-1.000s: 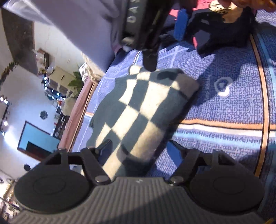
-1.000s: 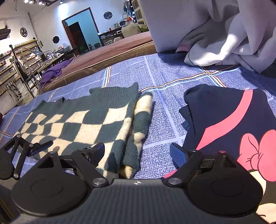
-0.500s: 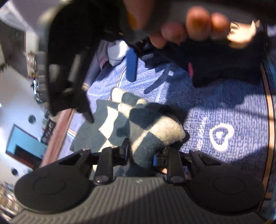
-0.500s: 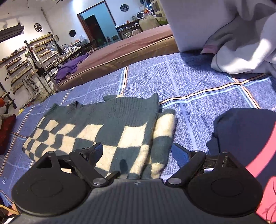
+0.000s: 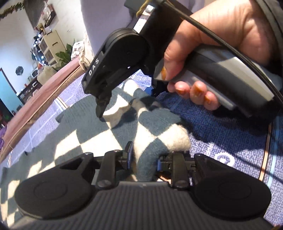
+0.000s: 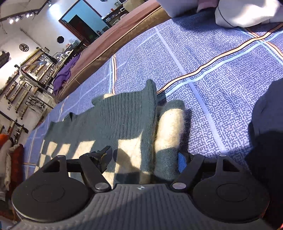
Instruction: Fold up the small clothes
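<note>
A small green and cream checked sweater (image 6: 123,123) lies on the blue patterned bedspread (image 6: 203,70), its right side folded into a thick roll (image 6: 169,127). My left gripper (image 5: 143,159) is shut on the near edge of the sweater (image 5: 155,139), bunching it up. My right gripper (image 6: 145,157) is open with its jaws on either side of the sweater's folded edge, low over the cloth. In the left wrist view the right gripper's black body (image 5: 122,58) and the hand holding it fill the top, with one finger (image 5: 101,106) over the sweater.
A dark navy garment (image 6: 265,141) lies to the right of the sweater. White bedding (image 6: 247,12) is piled at the far right. A brown mattress edge (image 6: 115,37) runs along the far side, with shelves and a doorway beyond.
My left gripper has closed on the sweater's edge and gathered it. My right gripper has moved forward and down over the folded edge, staying open.
</note>
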A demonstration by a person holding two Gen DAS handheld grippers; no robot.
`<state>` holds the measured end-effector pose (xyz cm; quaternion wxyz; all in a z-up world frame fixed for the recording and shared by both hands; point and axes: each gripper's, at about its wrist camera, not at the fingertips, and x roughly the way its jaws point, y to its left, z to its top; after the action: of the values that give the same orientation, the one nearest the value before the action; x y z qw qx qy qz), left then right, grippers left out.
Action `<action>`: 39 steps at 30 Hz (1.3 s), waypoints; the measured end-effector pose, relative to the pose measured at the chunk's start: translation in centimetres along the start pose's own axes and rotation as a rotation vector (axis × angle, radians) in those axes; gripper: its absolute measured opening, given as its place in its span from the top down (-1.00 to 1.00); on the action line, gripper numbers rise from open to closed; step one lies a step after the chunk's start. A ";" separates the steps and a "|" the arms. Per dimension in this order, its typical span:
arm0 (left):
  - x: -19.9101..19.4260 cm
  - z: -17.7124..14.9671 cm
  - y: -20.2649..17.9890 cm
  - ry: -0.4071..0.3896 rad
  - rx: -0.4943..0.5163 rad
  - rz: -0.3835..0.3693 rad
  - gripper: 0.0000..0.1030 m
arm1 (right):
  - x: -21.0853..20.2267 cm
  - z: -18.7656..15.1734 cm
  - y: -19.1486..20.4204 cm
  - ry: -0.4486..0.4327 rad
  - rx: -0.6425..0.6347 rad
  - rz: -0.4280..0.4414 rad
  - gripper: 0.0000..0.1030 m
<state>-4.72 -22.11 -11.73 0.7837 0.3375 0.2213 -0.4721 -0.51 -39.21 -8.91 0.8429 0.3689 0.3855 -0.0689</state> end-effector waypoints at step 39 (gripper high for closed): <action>-10.8 -8.5 21.4 -0.155 -0.862 0.041 0.57 | 5.2 3.4 17.6 0.014 0.026 0.221 0.46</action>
<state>9.18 -2.47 -3.45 0.8764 -0.0526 0.3318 -0.3452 12.23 -27.98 -1.05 0.8379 0.4206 0.3473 0.0220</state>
